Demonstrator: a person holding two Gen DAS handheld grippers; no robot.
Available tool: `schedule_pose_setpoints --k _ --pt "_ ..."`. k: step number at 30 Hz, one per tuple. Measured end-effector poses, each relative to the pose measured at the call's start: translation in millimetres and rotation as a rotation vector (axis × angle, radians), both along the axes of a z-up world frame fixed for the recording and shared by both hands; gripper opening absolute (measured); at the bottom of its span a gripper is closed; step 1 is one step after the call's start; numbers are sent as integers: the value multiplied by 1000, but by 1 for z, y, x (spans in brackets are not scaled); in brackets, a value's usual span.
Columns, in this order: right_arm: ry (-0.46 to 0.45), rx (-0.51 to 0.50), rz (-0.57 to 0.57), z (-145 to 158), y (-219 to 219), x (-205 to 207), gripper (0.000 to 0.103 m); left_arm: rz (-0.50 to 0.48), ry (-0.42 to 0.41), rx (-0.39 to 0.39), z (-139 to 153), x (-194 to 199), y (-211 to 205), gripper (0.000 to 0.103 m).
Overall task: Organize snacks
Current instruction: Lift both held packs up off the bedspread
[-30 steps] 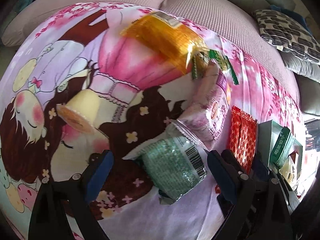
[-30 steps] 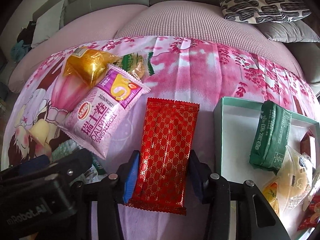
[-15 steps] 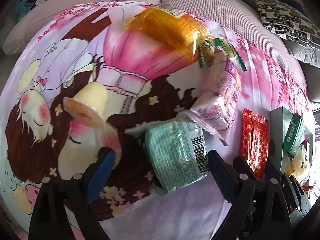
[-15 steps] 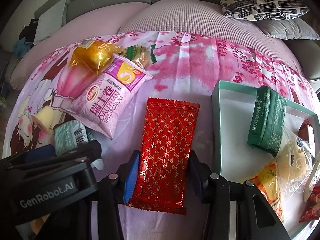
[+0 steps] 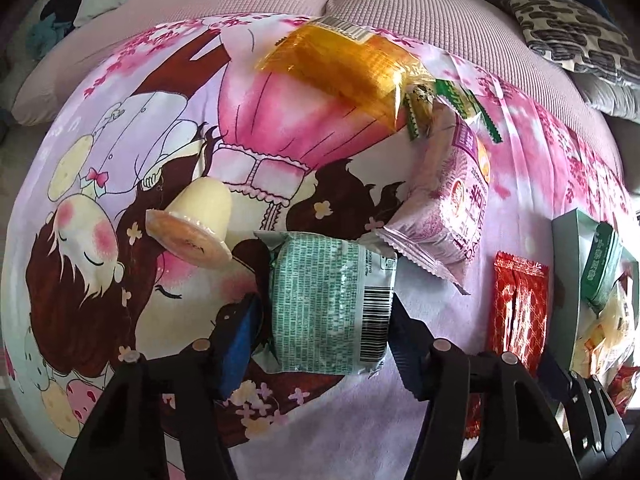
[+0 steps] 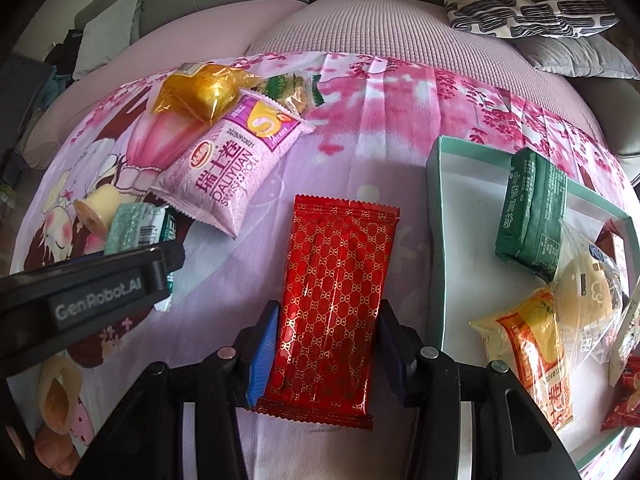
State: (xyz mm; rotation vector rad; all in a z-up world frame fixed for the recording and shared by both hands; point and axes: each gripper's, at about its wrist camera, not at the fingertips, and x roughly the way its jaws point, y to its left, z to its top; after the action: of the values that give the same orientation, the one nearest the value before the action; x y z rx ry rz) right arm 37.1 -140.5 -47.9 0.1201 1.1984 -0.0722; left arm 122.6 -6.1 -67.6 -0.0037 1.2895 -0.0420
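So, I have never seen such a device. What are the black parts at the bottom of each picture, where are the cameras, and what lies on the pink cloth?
There is no robot. A person holds one two-finger gripper in each hand, and each gripper carries a wide-angle camera looking forward along its fingers. The black parts are those fingers.

In the left view, the left gripper closes on a pale green packet. In the right view, the right gripper holds a red wrapper.

The printed cloth covers a sofa. Loose on it lie a pink Swiss roll pack, an orange bag, a small green-edged sachet and a pudding cup. On the right stands a mint-green box that already holds a dark green pack and other snacks.
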Motion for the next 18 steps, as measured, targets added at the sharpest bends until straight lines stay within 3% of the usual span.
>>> schedule_pose_setpoints --k 7,18 --pt "1 -9 18 0 5 -12 49 -24 -23 45 -4 1 -11 57" --pt "1 -10 25 -1 6 -13 49 -15 -33 31 3 -14 -26 51"
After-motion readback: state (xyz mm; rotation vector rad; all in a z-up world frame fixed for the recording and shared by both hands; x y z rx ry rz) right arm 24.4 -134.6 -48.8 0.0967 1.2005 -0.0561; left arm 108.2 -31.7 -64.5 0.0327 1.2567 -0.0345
